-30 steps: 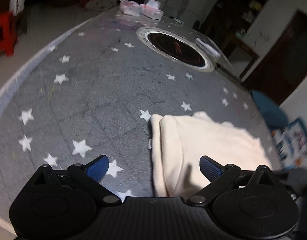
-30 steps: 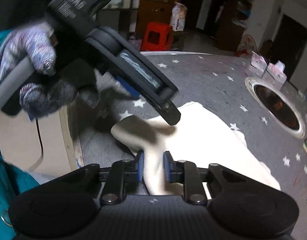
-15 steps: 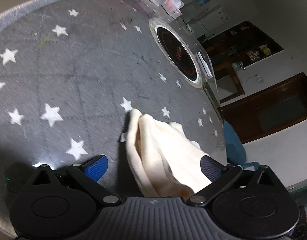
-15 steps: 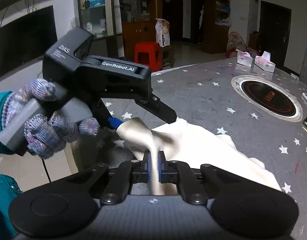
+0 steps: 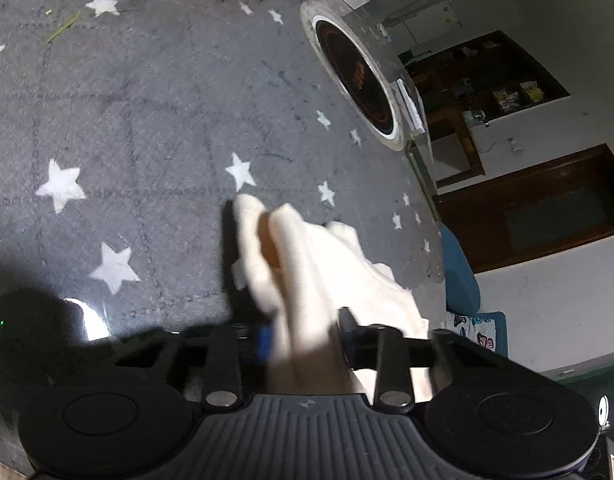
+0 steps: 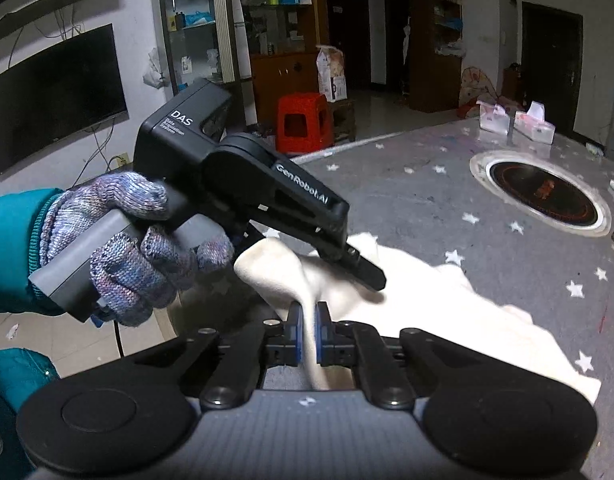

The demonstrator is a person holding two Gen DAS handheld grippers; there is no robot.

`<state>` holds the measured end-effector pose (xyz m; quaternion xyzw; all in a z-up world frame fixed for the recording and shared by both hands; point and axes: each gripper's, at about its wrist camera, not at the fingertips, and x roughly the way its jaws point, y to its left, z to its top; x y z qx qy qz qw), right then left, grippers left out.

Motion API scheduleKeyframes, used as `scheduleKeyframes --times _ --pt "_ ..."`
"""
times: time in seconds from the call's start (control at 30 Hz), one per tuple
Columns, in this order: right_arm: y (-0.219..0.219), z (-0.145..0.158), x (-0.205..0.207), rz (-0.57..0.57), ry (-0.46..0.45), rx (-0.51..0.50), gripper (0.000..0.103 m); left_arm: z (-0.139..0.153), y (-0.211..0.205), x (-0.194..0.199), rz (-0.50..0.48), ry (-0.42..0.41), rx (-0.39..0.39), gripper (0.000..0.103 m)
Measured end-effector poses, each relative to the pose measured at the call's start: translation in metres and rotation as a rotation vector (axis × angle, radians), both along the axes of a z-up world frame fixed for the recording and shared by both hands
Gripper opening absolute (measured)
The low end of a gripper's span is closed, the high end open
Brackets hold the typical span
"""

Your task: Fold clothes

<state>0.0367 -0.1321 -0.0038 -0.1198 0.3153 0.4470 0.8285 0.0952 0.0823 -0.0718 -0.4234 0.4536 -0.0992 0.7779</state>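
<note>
Cream garment (image 6: 447, 316), bunched; near edge lifted; rest on star-patterned tabletop (image 6: 427, 200)

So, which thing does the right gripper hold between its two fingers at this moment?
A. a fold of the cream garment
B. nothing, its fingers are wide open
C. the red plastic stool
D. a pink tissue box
A: in the right wrist view the right gripper has its blue pads pressed close on a raised fold of the cream garment, which lies on the star-print tablecloth.
</note>
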Motion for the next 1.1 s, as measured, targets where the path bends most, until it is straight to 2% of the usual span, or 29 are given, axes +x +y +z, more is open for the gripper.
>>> scheduleKeyframes --times 0.07,0.13,0.2,0.3,0.6,0.73,0.8,0.83,0.93,1.1 --pt "-0.007 0.001 0.001 -0.024 0.008 0.010 0.012 -0.001 0.000 0.000 -0.007 -0.001 0.008 0.025" --pt "-0.018 0.002 0.004 -0.068 0.007 0.020 0.022 0.000 0.000 0.001 -0.014 -0.003 0.016 0.025" --pt "-0.030 0.002 0.008 -0.117 0.000 0.015 0.026 0.001 -0.002 0.002 -0.024 -0.009 0.032 0.025" --pt "-0.057 -0.007 0.024 -0.234 0.024 0.022 0.041 0.004 -0.005 0.004 -0.038 -0.020 0.066 0.025" --pt "-0.140 -0.034 0.072 -0.593 0.107 0.046 0.055 0.011 -0.013 0.013 -0.071 -0.040 0.152 0.025" --pt "-0.153 -0.051 0.085 -0.655 0.200 0.144 0.053 0.013 -0.015 0.016 -0.084 -0.044 0.186 0.025" --pt "-0.151 -0.056 0.085 -0.655 0.204 0.161 0.051 0.015 -0.017 0.018 -0.092 -0.048 0.207 0.025" --pt "-0.147 -0.057 0.083 -0.645 0.188 0.153 0.038 0.015 -0.018 0.020 -0.096 -0.049 0.216 0.025" --pt "-0.147 -0.057 0.080 -0.643 0.194 0.185 0.012 0.019 -0.022 0.024 -0.109 -0.049 0.242 0.024" --pt "-0.155 -0.036 0.069 -0.667 0.141 0.234 0.009 0.035 -0.030 0.032 -0.145 -0.090 0.258 0.020"
